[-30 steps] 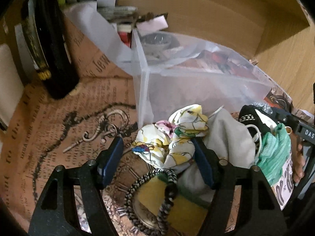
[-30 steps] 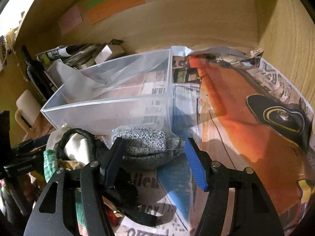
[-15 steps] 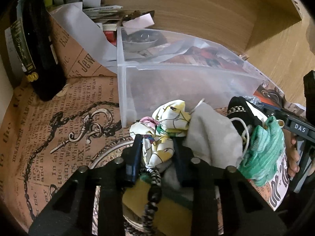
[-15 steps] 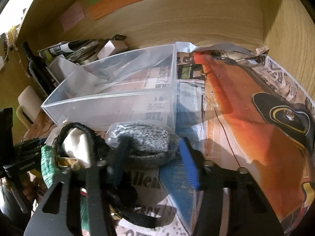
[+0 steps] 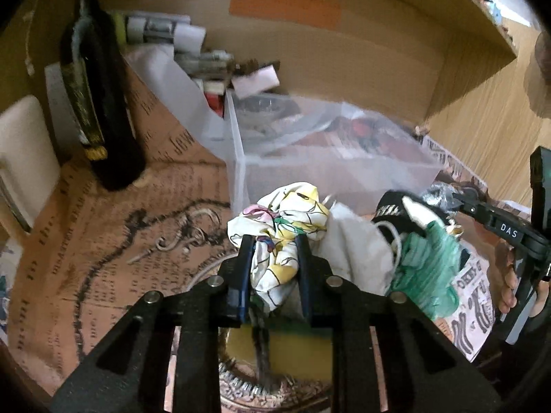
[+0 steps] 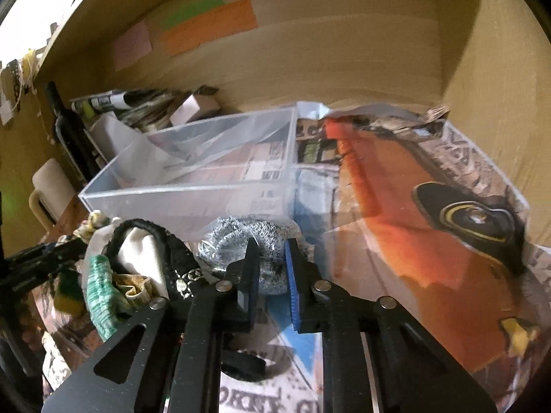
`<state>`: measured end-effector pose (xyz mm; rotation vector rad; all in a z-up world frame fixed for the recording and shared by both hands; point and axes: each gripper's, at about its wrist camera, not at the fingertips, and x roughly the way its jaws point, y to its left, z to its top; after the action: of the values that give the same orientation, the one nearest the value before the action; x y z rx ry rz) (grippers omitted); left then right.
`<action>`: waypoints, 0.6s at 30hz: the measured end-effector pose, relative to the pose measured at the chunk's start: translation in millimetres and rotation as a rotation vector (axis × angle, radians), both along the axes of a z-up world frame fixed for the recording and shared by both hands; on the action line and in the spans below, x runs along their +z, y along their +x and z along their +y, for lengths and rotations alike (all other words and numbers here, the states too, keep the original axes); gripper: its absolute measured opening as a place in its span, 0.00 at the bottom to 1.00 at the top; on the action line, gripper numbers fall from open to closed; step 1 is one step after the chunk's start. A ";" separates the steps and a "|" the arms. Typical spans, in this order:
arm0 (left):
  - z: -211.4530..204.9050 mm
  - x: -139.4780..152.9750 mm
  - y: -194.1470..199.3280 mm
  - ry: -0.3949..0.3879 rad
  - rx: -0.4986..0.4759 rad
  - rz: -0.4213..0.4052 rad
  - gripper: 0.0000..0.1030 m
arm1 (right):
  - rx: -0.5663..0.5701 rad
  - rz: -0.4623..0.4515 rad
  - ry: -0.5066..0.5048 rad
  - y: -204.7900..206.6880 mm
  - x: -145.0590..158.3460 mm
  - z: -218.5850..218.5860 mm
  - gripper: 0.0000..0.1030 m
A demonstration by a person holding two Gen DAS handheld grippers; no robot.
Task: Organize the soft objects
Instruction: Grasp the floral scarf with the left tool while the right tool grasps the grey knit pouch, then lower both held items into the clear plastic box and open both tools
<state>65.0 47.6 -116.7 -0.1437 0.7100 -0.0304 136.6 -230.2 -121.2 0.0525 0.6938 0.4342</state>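
My left gripper (image 5: pixel 272 244) is shut on a white floral cloth (image 5: pixel 286 220) with yellow and pink patches, held in front of a clear plastic bin (image 5: pixel 330 172). Beside it lie a grey-white cloth (image 5: pixel 354 247), a black pouch (image 5: pixel 396 210) and a green knit piece (image 5: pixel 427 268). My right gripper (image 6: pixel 272 251) is shut on a grey speckled knit item in clear wrap (image 6: pixel 255 237), just before the bin's (image 6: pixel 193 189) front right corner. The green knit piece (image 6: pixel 100 292) and black-rimmed pouch (image 6: pixel 144 241) lie to its left.
A dark wine bottle (image 5: pixel 100 103) stands at the left with a cream mug (image 5: pixel 24 151) beside it. Papers and small boxes (image 5: pixel 206 58) pile behind the bin. Wooden walls close the back and right. Printed paper (image 6: pixel 413 223) covers the surface.
Both grippers went from open to shut: the left closed on the floral cloth, the right on the grey knit item. Both views have risen slightly.
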 end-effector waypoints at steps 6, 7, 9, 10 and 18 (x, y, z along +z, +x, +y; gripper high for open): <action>2.9 26.9 -9.4 0.009 0.015 -0.086 0.22 | -0.028 -0.069 0.024 -14.1 23.7 -12.7 0.12; 3.5 32.3 -10.1 0.010 0.019 -0.103 0.22 | -0.030 -0.089 0.027 -16.9 30.0 -14.1 0.12; 3.6 41.2 -10.1 0.013 0.020 -0.131 0.22 | -0.029 -0.119 0.037 -20.5 39.8 -15.1 0.12; 3.2 46.2 -9.1 0.017 0.020 -0.147 0.22 | -0.027 -0.136 0.045 -22.1 44.7 -15.2 0.12; -1.2 69.8 11.4 0.028 0.011 -0.205 0.22 | 0.012 -0.238 0.076 -18.9 74.1 0.0 0.12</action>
<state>76.4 46.4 -46.9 -0.1162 0.5049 -0.0246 117.7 -230.2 -47.1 0.0673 0.4432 0.4697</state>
